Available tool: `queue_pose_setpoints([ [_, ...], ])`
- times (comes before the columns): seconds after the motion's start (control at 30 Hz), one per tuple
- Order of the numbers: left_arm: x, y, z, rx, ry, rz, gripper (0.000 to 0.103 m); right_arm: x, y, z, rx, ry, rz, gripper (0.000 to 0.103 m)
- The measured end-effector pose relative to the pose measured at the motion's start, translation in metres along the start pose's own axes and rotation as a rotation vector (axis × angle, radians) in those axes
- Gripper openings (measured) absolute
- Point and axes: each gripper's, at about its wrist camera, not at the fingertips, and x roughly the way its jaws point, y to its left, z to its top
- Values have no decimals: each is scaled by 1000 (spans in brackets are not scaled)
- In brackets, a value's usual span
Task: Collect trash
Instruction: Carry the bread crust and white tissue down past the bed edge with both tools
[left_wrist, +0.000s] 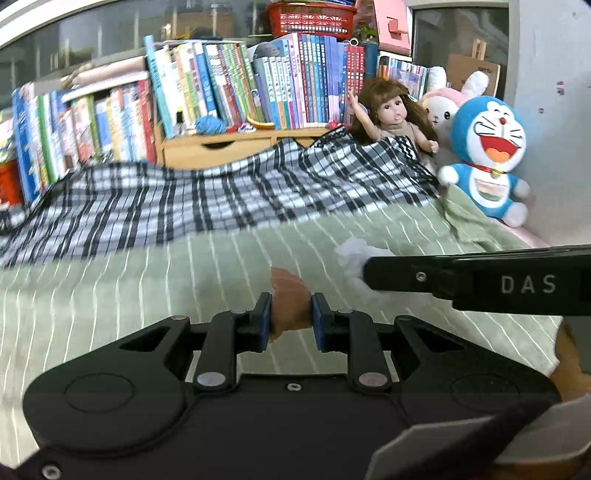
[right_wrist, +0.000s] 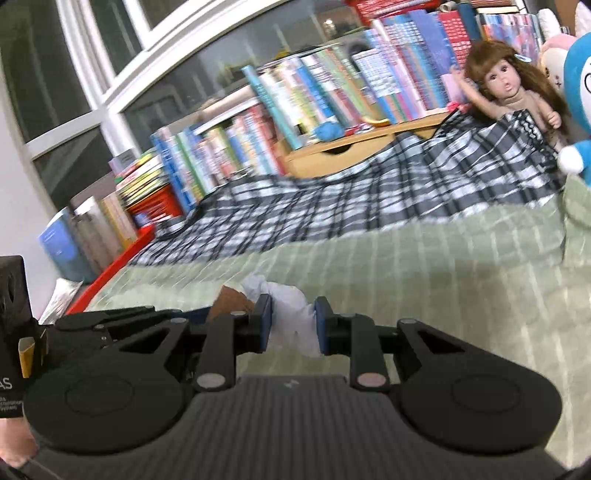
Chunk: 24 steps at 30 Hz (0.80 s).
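My left gripper (left_wrist: 290, 323) is shut on a crumpled brown scrap of paper (left_wrist: 288, 295), which sticks out ahead of the blue pads above the green striped bedspread (left_wrist: 147, 288). The right gripper (right_wrist: 291, 321) is shut on a crumpled white tissue (right_wrist: 291, 314). In the left wrist view the right gripper's black finger (left_wrist: 406, 273) reaches in from the right with the white tissue (left_wrist: 351, 254) at its tip. In the right wrist view the brown scrap (right_wrist: 232, 301) and the left gripper's black body (right_wrist: 110, 325) lie close on the left.
A black-and-white checked cloth (left_wrist: 221, 199) lies rumpled across the far side of the bed. Behind it stand rows of books (left_wrist: 221, 85) on a wooden shelf. A doll (left_wrist: 391, 114), a pink rabbit toy (left_wrist: 443, 103) and a blue cat plush (left_wrist: 487, 155) sit at the right.
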Motion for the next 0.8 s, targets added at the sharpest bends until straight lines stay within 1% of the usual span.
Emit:
queue_pose_setpoints([
  [0.13,-40,0,-38,-35,-17,-15,21,-14,21,-31,-23,12,24,30],
  [0.27,-71,8,-72,-74,-24,-24,22,-29,35,-61,-48,36,46,30],
  [0.37,-91,16,-97,-93,-17,-12,22,-40,45,-84,-88,49,50,31],
  [0.43,-102,21,-113,-110,-5,-3,22,-45,49,-98,-91,75,64,31],
  [0.6,-117,36,-152,-169,59,30,22,-50,56,-132,-108,154,73,33],
  [0.67,-120,42,-169,-190,98,30,22,-48,57,-144,-117,194,68,34],
  [0.73,-117,43,-185,-181,144,26,22,-44,56,-158,-122,236,67,35],
  [0.8,-109,45,-202,-187,206,44,23,-36,54,-171,-123,289,57,35],
])
